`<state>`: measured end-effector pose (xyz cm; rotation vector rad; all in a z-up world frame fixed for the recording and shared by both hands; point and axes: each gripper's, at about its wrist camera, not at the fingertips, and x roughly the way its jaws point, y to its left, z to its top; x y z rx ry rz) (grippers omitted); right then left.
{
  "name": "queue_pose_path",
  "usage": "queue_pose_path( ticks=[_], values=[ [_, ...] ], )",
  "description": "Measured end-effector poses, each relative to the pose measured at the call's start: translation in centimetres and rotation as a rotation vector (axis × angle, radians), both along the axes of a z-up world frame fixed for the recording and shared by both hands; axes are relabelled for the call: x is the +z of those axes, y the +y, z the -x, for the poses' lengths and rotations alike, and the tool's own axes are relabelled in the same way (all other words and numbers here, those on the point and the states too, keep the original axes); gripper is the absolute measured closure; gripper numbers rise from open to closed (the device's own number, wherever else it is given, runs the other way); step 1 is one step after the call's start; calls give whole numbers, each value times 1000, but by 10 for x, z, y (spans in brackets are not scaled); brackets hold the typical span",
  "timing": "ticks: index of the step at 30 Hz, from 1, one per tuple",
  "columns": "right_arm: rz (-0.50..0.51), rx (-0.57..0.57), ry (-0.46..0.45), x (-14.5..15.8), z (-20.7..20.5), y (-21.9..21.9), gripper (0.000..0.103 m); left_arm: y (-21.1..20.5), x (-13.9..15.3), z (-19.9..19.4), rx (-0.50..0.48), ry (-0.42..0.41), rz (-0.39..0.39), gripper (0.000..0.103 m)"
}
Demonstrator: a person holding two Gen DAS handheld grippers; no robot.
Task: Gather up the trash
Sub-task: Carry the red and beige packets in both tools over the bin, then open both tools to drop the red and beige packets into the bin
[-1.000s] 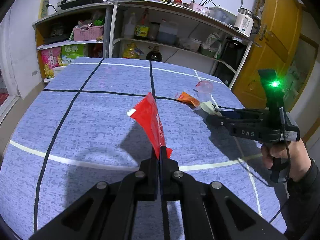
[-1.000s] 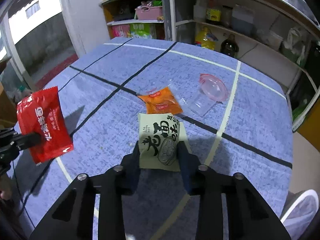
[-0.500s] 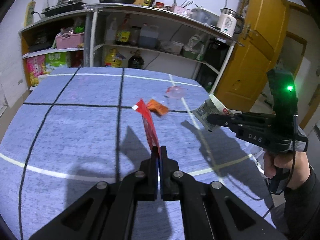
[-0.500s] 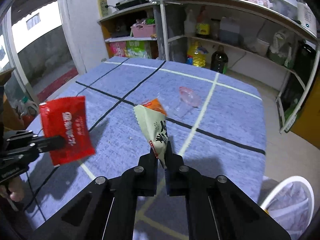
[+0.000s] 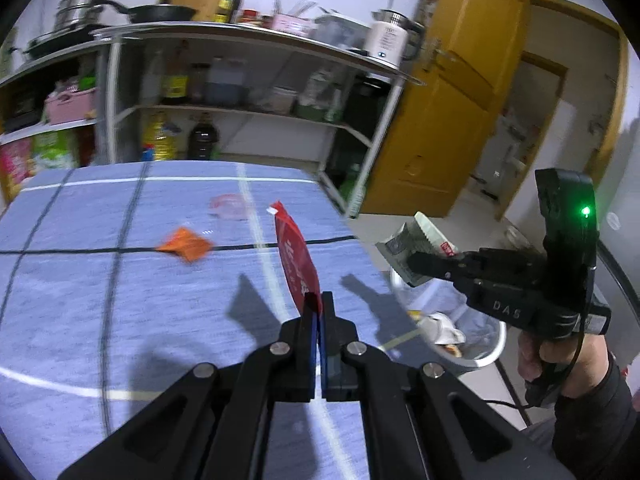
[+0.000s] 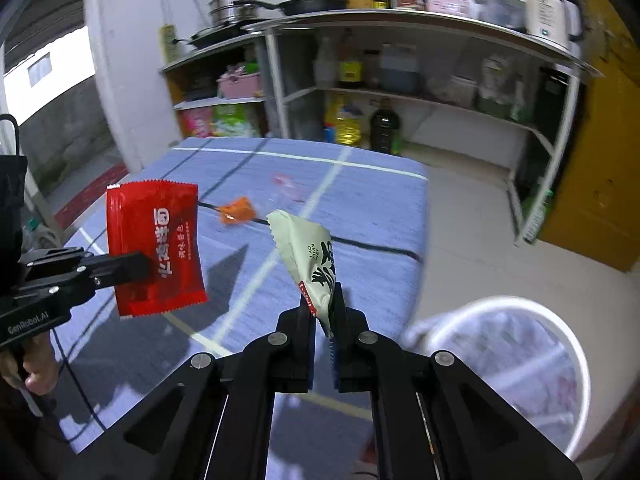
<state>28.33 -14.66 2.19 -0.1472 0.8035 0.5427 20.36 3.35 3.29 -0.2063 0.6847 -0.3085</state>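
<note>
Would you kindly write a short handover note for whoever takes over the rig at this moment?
Left tongs: shut on the red packet, held above the table.
Right tongs: shut on the pale green packet, near the table's edge beside the white bin.
Done: both packets lifted off the table; the bin already holds some trash.
Left: drop both packets in the bin, then collect the orange packet and the clear pink plastic cup that lie on the table.

The white bin (image 6: 576, 360) at four o'clock stands open beside the table edge (image 6: 420, 240), nothing blocking above.
</note>
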Motion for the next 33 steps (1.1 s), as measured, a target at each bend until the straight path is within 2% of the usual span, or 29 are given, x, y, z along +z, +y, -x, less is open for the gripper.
queue_pose_path(
  ticks=[5,13,18,20,21,26,29,31,33],
  values=[
    [11,-85,17,-4,7,-51,98,-47,2,-14,-91,9,-5,102],
    [22,-219,94,-28,11,-119,96,-124,-10,-37,-226,54,-48,102],
    [37,-287,136,-41,10,-151,89,-164,-17,-53,-285,83,-46,102],
    [33,-294,150,-45,10,-158,79,-177,-23,-58,-299,99,-50,102],
    [36,-298,154,-47,10,-161,78,-183,-27,-62,-306,110,-52,102],
    [51,-298,167,-52,13,-169,58,-202,-43,-71,-324,152,-60,102],
    [41,-311,156,-48,13,-174,58,-204,-47,-68,-321,156,-57,98],
    [34,-325,141,-44,13,-177,58,-201,-45,-65,-312,147,-56,87],
    [25,-336,120,-39,15,-178,58,-195,-42,-65,-301,141,-42,85]
  ],
)
